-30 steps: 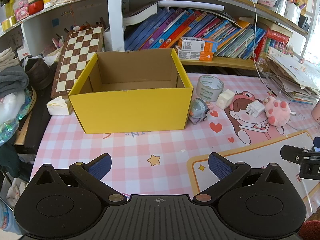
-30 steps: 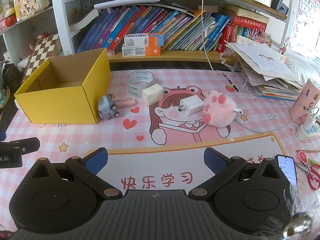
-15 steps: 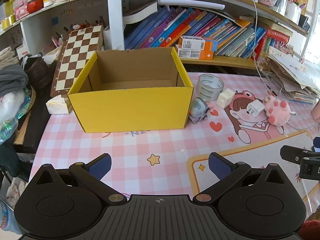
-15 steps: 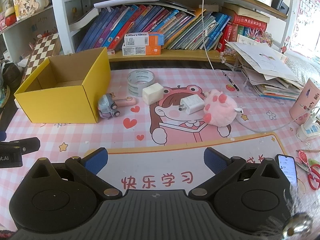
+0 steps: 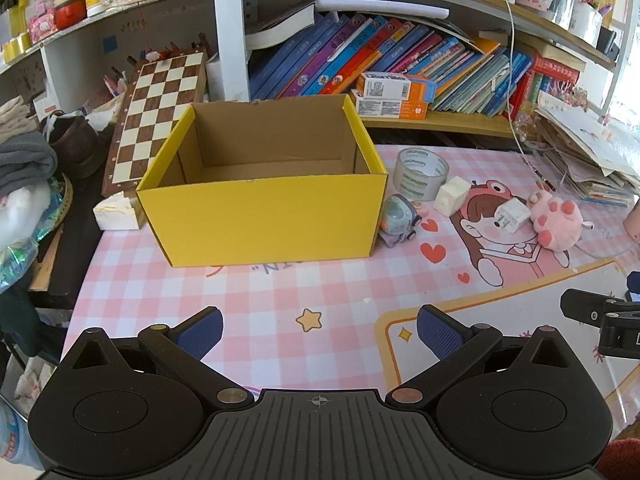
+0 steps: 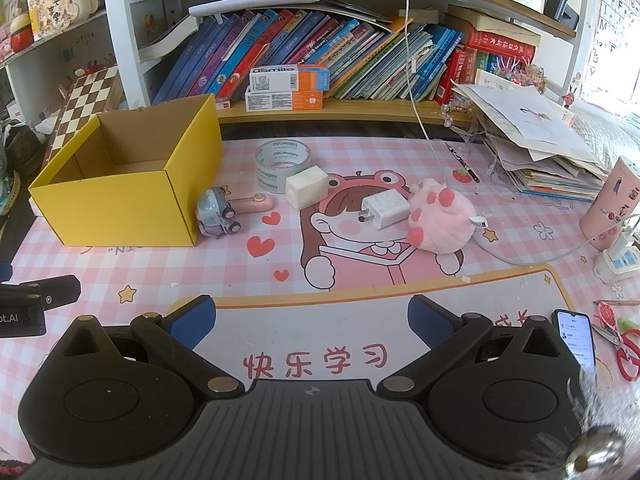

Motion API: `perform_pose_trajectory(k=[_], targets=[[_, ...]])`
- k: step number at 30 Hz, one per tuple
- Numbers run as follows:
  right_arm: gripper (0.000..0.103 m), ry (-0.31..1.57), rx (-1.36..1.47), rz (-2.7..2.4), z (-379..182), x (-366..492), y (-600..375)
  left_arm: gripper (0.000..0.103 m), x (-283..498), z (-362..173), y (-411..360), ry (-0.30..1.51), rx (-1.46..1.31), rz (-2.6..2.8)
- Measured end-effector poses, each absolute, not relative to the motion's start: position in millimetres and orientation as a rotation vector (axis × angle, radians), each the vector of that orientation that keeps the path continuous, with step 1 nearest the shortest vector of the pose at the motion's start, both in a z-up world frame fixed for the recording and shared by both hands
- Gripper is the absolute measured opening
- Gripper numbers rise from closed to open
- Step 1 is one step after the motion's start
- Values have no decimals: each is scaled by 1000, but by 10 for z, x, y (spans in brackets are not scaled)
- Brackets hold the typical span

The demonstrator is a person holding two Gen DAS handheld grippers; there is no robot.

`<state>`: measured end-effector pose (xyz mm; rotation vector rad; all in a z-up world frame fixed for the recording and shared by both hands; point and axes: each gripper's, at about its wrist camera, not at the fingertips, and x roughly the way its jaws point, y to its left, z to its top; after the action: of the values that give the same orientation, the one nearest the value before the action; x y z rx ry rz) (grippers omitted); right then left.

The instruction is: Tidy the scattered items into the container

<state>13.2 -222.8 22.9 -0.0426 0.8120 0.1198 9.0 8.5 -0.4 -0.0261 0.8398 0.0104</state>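
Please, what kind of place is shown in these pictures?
Probably a child's study desk at home: a cartoon desk mat, shelves packed with children's books, and a pink plush toy beside the yellow box.

The yellow box point(image 5: 260, 216) is cardboard, its outside a smooth matt yellow, its inside bare brown board; the desk mat point(image 6: 360, 276) looks like smooth, faintly glossy printed plastic; the tape roll point(image 6: 282, 164) is shiny clear film; the pink plush paw point(image 6: 440, 216) is fuzzy cloth; the white charger point(image 6: 384, 210) is glossy hard plastic; the left gripper point(image 5: 318, 326) and right gripper point(image 6: 312, 316) are matt black plastic with ridged blue pads point(image 5: 438, 330); the chessboard point(image 5: 160, 116) looks like varnished wood.
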Motion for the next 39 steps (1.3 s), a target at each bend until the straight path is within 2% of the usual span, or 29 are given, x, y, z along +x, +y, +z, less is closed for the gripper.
perform_pose_trajectory(k=[39], targets=[[103, 817, -43, 121, 229, 121, -2234, 103, 99, -9, 122, 849, -30, 28]])
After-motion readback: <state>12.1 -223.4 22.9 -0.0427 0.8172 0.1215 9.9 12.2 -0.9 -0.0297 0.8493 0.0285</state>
